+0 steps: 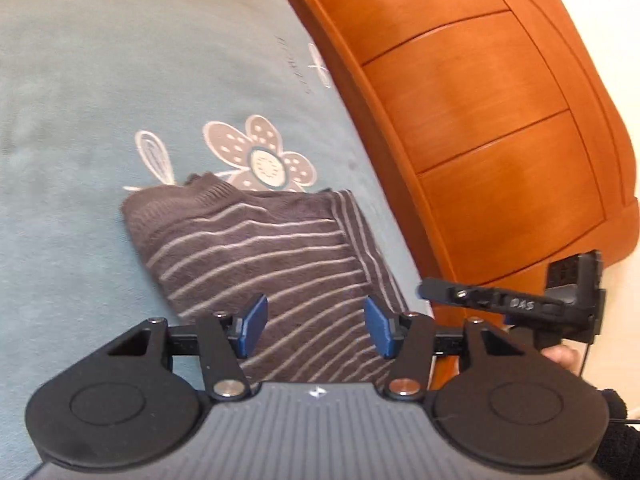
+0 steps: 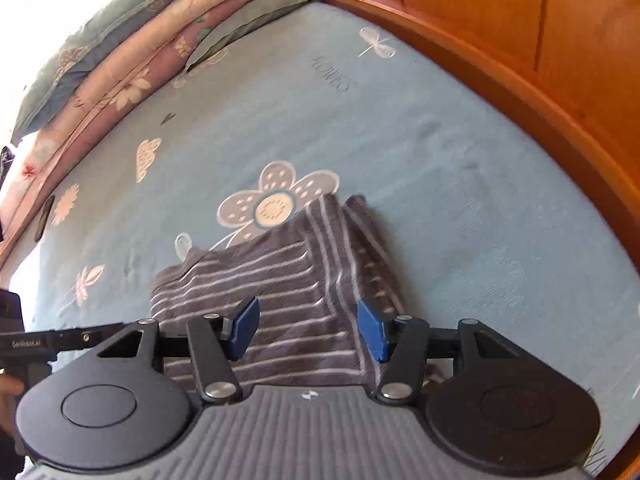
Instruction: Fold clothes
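Hovering over the folded grey knit garment with pale stripes (image 1: 264, 256) on the teal floral bed sheet (image 1: 100, 100), near the orange wooden bed frame (image 1: 480, 120). Left gripper (image 1: 316, 326) and right gripper (image 2: 308, 330) fingers wide, empty. Fold looks nearly done; next probably tidy the loose right-hand strip.

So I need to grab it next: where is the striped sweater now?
The striped sweater lies folded on the blue bedsheet, just below the flower print in both wrist views, near the wooden bed frame.

Your striped garment (image 1: 256, 256) looks like soft ribbed knit; bedsheet (image 1: 100, 120) is matt printed cloth; headboard (image 1: 480, 120) is glossy varnished wood (gripper pads (image 1: 253, 327) matt blue, rubbery-looking).
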Action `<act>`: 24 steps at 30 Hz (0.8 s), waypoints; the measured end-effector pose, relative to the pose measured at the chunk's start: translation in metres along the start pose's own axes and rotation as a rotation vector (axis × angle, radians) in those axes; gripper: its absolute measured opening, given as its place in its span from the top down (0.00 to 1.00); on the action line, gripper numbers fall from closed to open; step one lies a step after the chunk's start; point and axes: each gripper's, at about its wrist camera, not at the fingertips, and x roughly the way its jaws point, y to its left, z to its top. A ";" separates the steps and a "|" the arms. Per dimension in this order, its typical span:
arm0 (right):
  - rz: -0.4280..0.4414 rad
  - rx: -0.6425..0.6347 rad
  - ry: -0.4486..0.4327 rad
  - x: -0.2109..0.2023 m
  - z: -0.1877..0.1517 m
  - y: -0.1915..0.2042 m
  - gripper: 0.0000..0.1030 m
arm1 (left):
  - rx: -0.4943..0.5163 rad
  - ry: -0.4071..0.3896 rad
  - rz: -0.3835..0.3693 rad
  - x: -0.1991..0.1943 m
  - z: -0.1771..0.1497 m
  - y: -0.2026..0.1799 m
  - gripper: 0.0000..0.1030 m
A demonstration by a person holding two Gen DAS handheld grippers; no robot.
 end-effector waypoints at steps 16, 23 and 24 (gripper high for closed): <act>-0.180 0.228 -0.161 -0.040 -0.058 -0.042 0.43 | 0.281 0.098 0.005 0.041 0.015 -0.056 0.46; -0.105 0.408 -0.144 -0.040 -0.141 -0.077 0.30 | 0.412 0.189 -0.093 0.099 0.023 -0.097 0.46; -0.075 0.443 -0.159 -0.036 -0.150 -0.081 0.30 | 0.425 0.199 -0.101 0.108 0.022 -0.101 0.46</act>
